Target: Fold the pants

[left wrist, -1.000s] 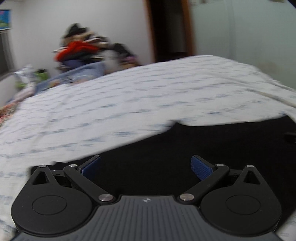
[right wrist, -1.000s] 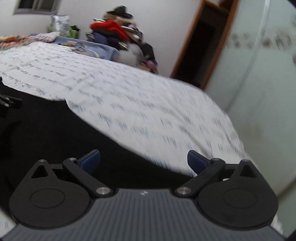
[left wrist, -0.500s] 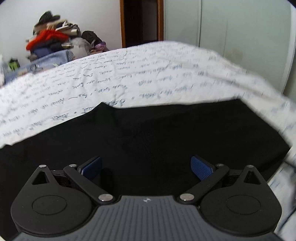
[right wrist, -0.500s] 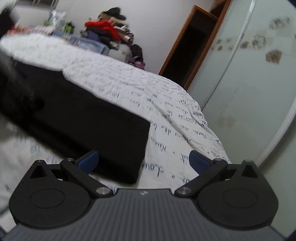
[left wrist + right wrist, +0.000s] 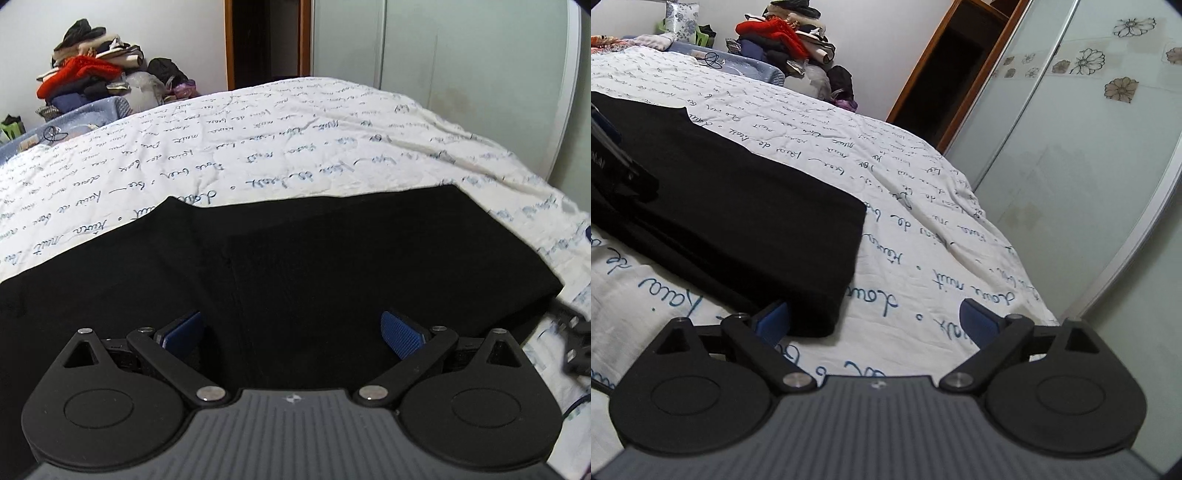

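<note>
Black pants lie flat on the bed, with a crease running down the middle. My left gripper hovers low over them, open, its blue pads wide apart above the cloth. In the right wrist view the pants end in a folded corner. That corner reaches in beside the left finger of my right gripper, whose jaws are closing without pressing on the cloth. The left gripper's body shows at the left edge of that view, resting over the pants.
The white bedsheet printed with blue script covers the bed. A heap of clothes sits past the far side by the wall. A dark doorway and pale wardrobe doors stand to the right.
Both views swung and dropped toward the pants. The left gripper now sits over the middle of the cloth, and the right gripper has come down to the pants' right-hand corner.
</note>
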### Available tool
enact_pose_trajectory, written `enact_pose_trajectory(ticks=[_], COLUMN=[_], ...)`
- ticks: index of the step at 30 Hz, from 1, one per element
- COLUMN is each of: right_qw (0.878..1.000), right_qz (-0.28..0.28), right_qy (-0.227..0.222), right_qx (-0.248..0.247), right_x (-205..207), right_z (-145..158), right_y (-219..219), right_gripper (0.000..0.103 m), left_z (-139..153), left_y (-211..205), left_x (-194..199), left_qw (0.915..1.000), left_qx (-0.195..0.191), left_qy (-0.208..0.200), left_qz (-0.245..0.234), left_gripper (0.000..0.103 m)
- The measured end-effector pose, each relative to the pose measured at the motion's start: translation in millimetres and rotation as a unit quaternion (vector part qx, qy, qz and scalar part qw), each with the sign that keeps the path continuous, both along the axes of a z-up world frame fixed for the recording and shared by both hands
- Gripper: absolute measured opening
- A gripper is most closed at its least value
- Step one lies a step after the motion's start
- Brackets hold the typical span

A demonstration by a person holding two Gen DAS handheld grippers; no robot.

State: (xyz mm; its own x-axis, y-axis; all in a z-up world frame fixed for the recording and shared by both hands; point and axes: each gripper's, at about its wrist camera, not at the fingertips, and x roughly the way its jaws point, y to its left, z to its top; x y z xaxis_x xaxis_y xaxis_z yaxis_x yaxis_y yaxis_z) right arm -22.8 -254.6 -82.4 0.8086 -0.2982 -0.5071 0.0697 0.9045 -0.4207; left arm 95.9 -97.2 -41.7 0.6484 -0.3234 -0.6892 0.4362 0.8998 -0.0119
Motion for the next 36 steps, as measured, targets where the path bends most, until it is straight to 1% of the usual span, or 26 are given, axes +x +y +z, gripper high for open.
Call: enact_pose_trajectory(ticks=[2, 3, 5, 7, 8, 10, 11, 12, 13, 14, 15, 16, 17, 18, 20, 22, 23, 25, 27, 29, 30, 32, 33, 34, 35, 36], right_qw=[1.000, 0.999, 0.997, 0.992, 0.989, 0.988, 0.988, 0.988, 0.990, 0.991, 0.992, 0.993, 0.993, 0.994, 0.993, 0.994, 0.994, 0.995, 0.994, 0.992, 0.991, 0.991, 0.992, 0.993, 0.995, 0.995], right_qz=[0.010, 0.025, 0.046, 0.038, 0.028, 0.000, -0.010, -0.011, -0.003, 0.007, 0.021, 0.031, 0.039, 0.047, 0.053, 0.053, 0.051, 0.048, 0.043, 0.047, 0.053, 0.071, 0.076, 0.081, 0.084, 0.087], right_qy=[-0.004, -0.010, -0.016, -0.025, -0.031, -0.032, -0.031, -0.026, -0.019, -0.011, -0.002, 0.006, 0.014, 0.020, 0.024, 0.030, 0.032, 0.041, 0.049, 0.055, 0.064, 0.084, 0.086, 0.077, 0.060, 0.039], right_qx=[-0.024, -0.035, -0.063, -0.119, -0.141, -0.154, -0.154, -0.152, -0.143, -0.131, -0.123, -0.117, -0.106, -0.097, -0.100, -0.095, -0.089, -0.083, -0.087, -0.101, -0.103, -0.075, -0.055, -0.032, -0.006, 0.021], right_x=[-1.7, -3.9, -5.9, -2.9, -1.4, 2.3, 3.0, 3.0, 2.1, 1.5, 1.5, 1.7, 1.9, 2.4, 1.4, -0.5, -1.4, -2.9, -1.4, 1.1, 0.5, -3.4, -7.7, -12.5, -16.8, -19.8], right_z=[-1.7, -2.2, -6.2, -15.1, -17.8, -18.3, -17.7, -17.7, -17.3, -16.9, -17.6, -18.7, -20.4, -22.1, -24.1, -22.0, -20.1, -19.0, -22.1, -25.4, -22.4, -4.6, 6.8, 18.6, 30.4, 41.1], right_y=[5.7, 11.3, 23.5, 33.1, 35.2, 32.1, 28.8, 26.4, 25.3, 24.5, 26.4, 28.7, 30.1, 31.8, 33.4, 31.5, 29.8, 28.0, 30.3, 34.6, 35.2, 28.3, 23.6, 17.8, 11.6, 7.2], right_gripper=[0.095, 0.094, 0.095, 0.103, 0.103, 0.102, 0.100, 0.092, 0.078, 0.068, 0.044, 0.025, 0.016, 0.006, 0.006, 0.006, 0.006, 0.006, 0.006, 0.008, 0.009, 0.011, 0.018, 0.027, 0.031, 0.039], left_z=[3.1, 3.8, 3.5, 1.7, 0.5, -1.7, -1.9, -1.8, -1.1, -0.4, 0.7, 1.7, 2.6, 3.2, 2.7, -3.0, -5.9, -7.9, -8.6, -4.6, -1.3, 4.2, 5.6, 6.4, 5.5, 3.9], left_y=[-2.5, -5.1, -12.1, -18.0, -20.0, -20.9, -20.1, -19.0, -18.4, -17.8, -17.3, -17.3, -17.0, -16.8, -17.3, -19.7, -19.6, -16.1, -16.7, -12.7, -7.9, 4.0, 10.0, 15.6, 21.0, 25.5], left_x=[-0.3, -0.8, 0.8, 1.3, 1.2, 0.5, 0.2, 0.5, 1.1, 1.4, 1.3, 0.7, -0.1, -1.0, -2.1, -0.2, 0.3, -3.0, -4.0, -3.0, -2.9, -4.0, -3.1, -1.6, 0.7, 3.6], left_qw=[0.9999, 0.9999, 0.9999, 0.9998, 0.9997, 0.9996, 0.9996, 0.9997, 0.9998, 0.9998, 0.9998, 0.9998, 0.9998, 0.9998, 0.9996, 0.9993, 0.9992, 0.9995, 0.9992, 0.9991, 0.9992, 0.9995, 0.9994, 0.9991, 0.9990, 0.9990], left_qx=[-0.010, -0.011, -0.003, 0.007, 0.012, 0.017, 0.016, 0.014, 0.011, 0.008, 0.004, 0.002, 0.001, 0.003, 0.012, 0.028, 0.027, 0.016, 0.022, 0.021, 0.019, 0.021, 0.025, 0.027, 0.028, 0.027], left_qy=[0.002, 0.000, -0.002, -0.001, 0.001, 0.002, 0.001, 0.003, 0.004, 0.005, 0.005, 0.004, 0.001, -0.002, -0.009, -0.002, 0.006, 0.002, -0.005, 0.002, 0.000, -0.018, -0.026, -0.030, -0.028, -0.021], left_qz=[-0.004, -0.009, -0.015, -0.018, -0.020, -0.023, -0.022, -0.021, -0.019, -0.018, -0.017, -0.019, -0.021, -0.022, -0.024, -0.027, -0.029, -0.029, -0.034, -0.038, -0.036, -0.017, -0.003, 0.010, 0.021, 0.029], left_gripper=[0.103, 0.103, 0.103, 0.103, 0.103, 0.103, 0.103, 0.103, 0.103, 0.103, 0.103, 0.103, 0.103, 0.103, 0.103, 0.103, 0.103, 0.103, 0.103, 0.103, 0.103, 0.103, 0.103, 0.103, 0.103, 0.103])
